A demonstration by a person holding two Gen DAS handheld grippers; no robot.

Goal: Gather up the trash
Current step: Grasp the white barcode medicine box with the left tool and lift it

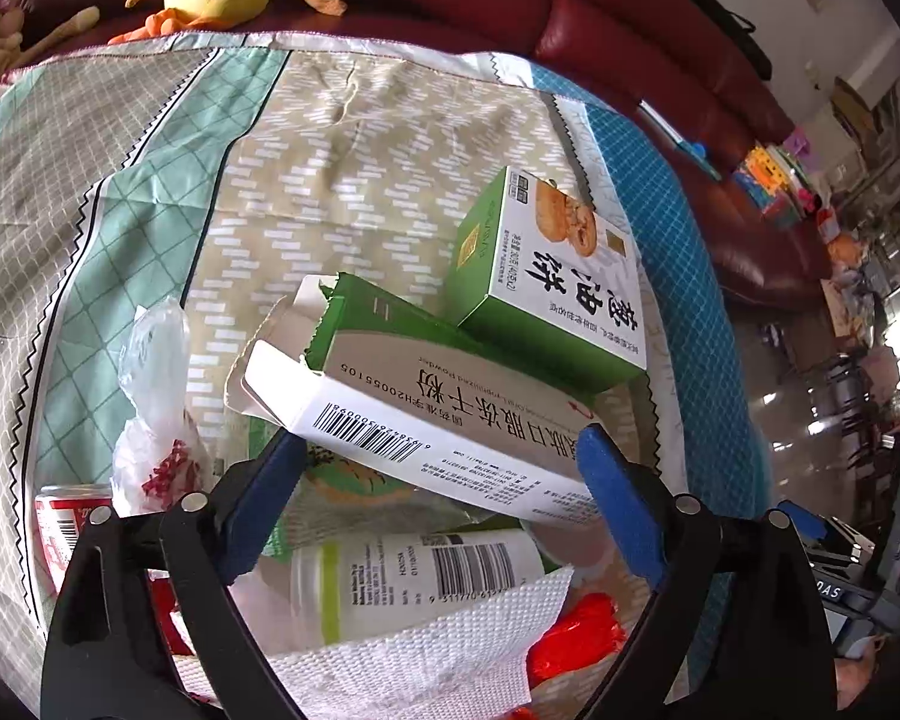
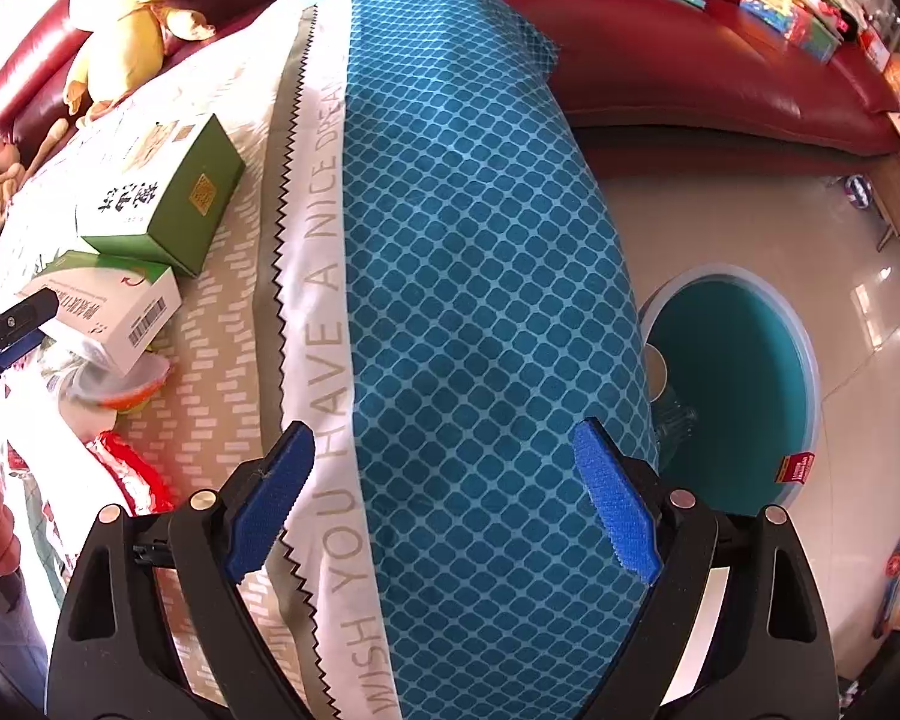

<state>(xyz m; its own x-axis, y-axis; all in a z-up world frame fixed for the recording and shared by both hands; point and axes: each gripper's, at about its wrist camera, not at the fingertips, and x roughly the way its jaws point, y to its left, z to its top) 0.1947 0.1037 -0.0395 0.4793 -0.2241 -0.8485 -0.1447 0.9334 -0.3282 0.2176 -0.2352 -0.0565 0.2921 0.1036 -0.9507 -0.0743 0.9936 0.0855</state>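
Note:
In the left wrist view my left gripper (image 1: 444, 450) is open, its blue pads on either side of a white and green medicine box (image 1: 426, 414) with a torn end flap. A green pastry box (image 1: 546, 276) leans just behind it. Below lie a white bottle (image 1: 402, 576), a paper towel (image 1: 426, 654), a red wrapper (image 1: 576, 630), a clear plastic bag (image 1: 156, 408) and a red can (image 1: 66, 534). In the right wrist view my right gripper (image 2: 444, 450) is open and empty above the blue cloth edge (image 2: 480, 300). The medicine box (image 2: 120, 300) and pastry box (image 2: 168, 198) show at left.
A teal round bin (image 2: 732, 384) stands on the floor at the right, beside the cloth-covered table. A red leather sofa (image 2: 690, 60) runs behind, with a yellow plush duck (image 2: 126, 6) and books. The patterned cloth (image 1: 360, 150) stretches beyond the trash pile.

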